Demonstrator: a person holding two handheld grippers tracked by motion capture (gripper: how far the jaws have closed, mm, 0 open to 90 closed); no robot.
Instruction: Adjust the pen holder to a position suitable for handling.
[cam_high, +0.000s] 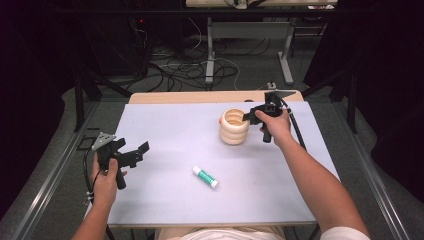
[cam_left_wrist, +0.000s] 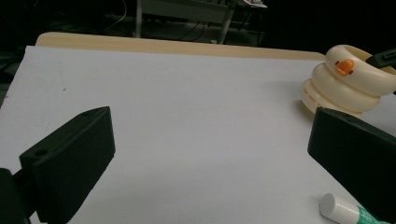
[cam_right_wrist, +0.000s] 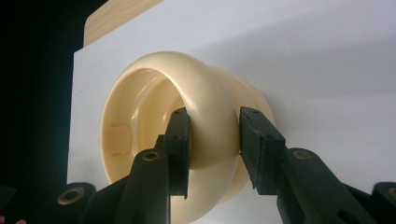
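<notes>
**Right jaws on the cup rim, left jaws wide**

Clamped across the rim of the cream ringed cup (cam_right_wrist: 205, 121), my right gripper (cam_right_wrist: 212, 140) has one jaw inside and one outside its wall. That cup stands near the far edge of the white table (cam_high: 165, 130). My left gripper (cam_high: 131, 156) hangs with jaws spread apart, holding nothing. Between them lies a glue stick (cam_high: 205, 177).

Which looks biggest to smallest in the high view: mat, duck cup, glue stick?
1. Mat, by far.
2. Duck cup, its rim pinched by the right tongs.
3. Glue stick, smallest.
</notes>
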